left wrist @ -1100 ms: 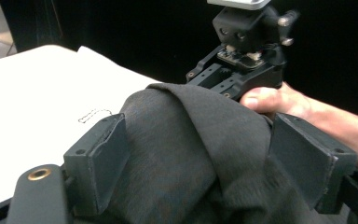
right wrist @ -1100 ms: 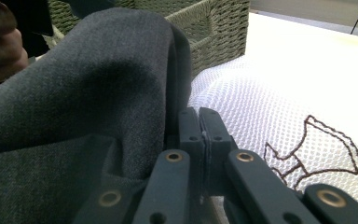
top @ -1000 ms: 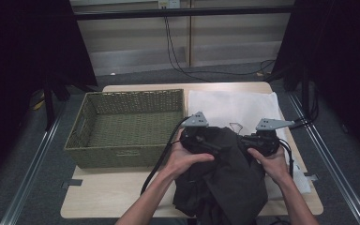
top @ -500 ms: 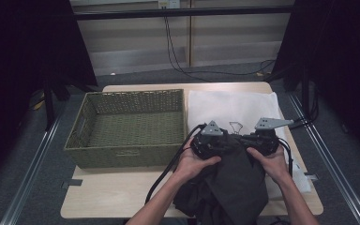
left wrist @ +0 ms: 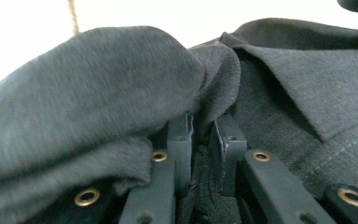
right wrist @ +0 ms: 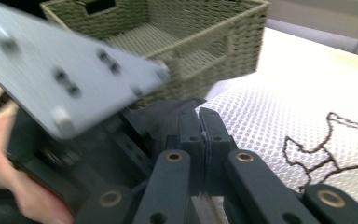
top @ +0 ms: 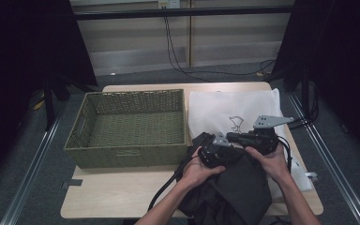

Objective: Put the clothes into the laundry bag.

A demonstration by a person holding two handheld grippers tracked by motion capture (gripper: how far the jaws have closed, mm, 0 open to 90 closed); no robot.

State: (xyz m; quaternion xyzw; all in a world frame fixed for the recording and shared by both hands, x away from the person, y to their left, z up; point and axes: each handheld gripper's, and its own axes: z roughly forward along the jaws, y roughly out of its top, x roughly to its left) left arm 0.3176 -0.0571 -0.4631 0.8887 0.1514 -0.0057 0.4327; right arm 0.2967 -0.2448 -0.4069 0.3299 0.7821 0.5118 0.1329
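The left hand-held gripper (top: 214, 151) has just been closing its jaws, and they now pinch a fold of the dark grey knit garment (top: 236, 187). The right hand-held gripper (top: 258, 138), at 3 o'clock of it, is clamped tight on the same cloth. The garment lies at the pale wooden worktop's (top: 117, 197) 5 o'clock edge, overlapping the white mesh laundry bag (top: 229, 105). The olive woven rectangular basket (top: 126, 129) sits at 9 o'clock.

The dark grey garment (top: 236, 187) lies crumpled on the near right part of the table, its lower folds hanging over the front edge. Its upper edge overlaps the white mesh bag (top: 234, 110), and it is bunched into thick, soft folds of knit fabric (left wrist: 98, 79).
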